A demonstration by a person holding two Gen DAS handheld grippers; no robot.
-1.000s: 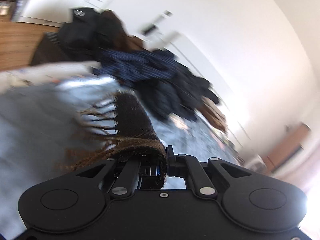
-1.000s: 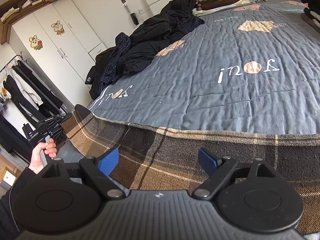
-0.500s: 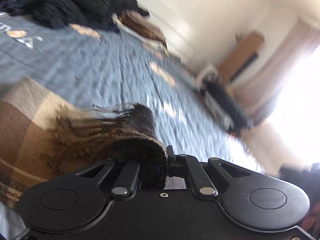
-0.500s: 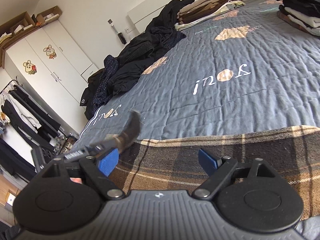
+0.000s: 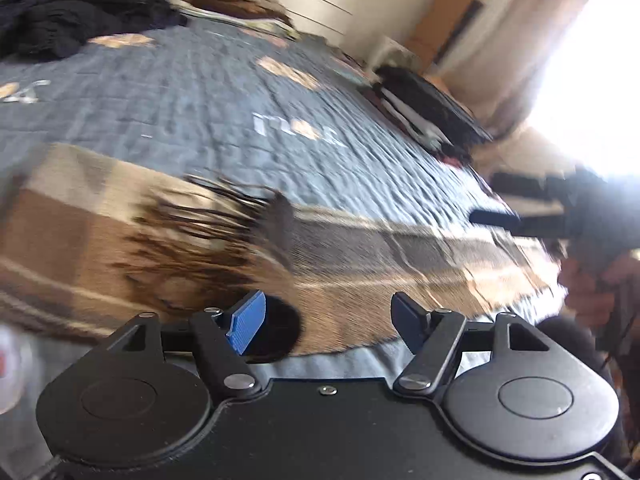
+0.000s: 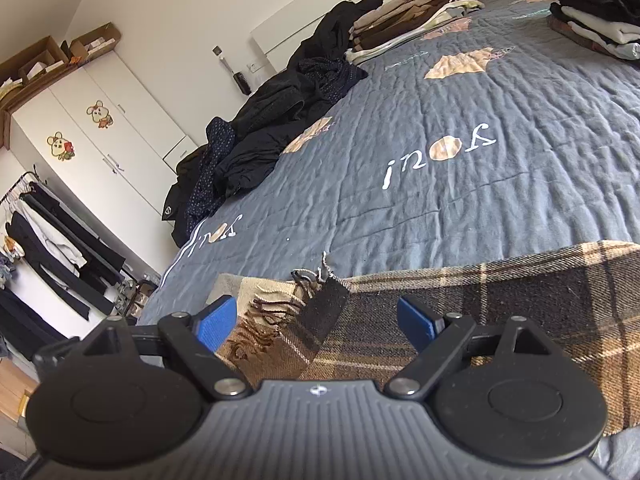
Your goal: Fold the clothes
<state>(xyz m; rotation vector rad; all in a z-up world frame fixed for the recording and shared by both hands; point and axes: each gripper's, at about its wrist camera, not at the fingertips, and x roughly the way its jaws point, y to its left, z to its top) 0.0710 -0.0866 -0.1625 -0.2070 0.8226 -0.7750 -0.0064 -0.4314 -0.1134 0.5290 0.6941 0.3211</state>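
One plaid scarf (image 6: 460,320) is laid along the near edge of the bed (image 6: 440,168), on the blue-grey quilt, with its fringed end (image 6: 276,312) doubled back over the rest of the cloth, so a first lengthwise fold is judged to be made. The jaws of the left gripper (image 5: 326,322) are opening, and no cloth is pressed between the pads; the scarf lies just beyond them. The right gripper (image 6: 316,320) is held with its jaws spread wide above the scarf, and nothing is gripped. Further folds of the scarf into a compact shape are judged to remain. Two stacks of folded garments are counted: one of brown and beige items (image 6: 412,16) near the headboard, and one of dark and white items (image 6: 596,12) at the far right edge. One loose heap of dark clothes (image 6: 272,120) is seen unfolded along the left side of the bed, so a large share of the work is judged to be left. One person's hand (image 5: 592,292) is seen at the right gripper's handle.
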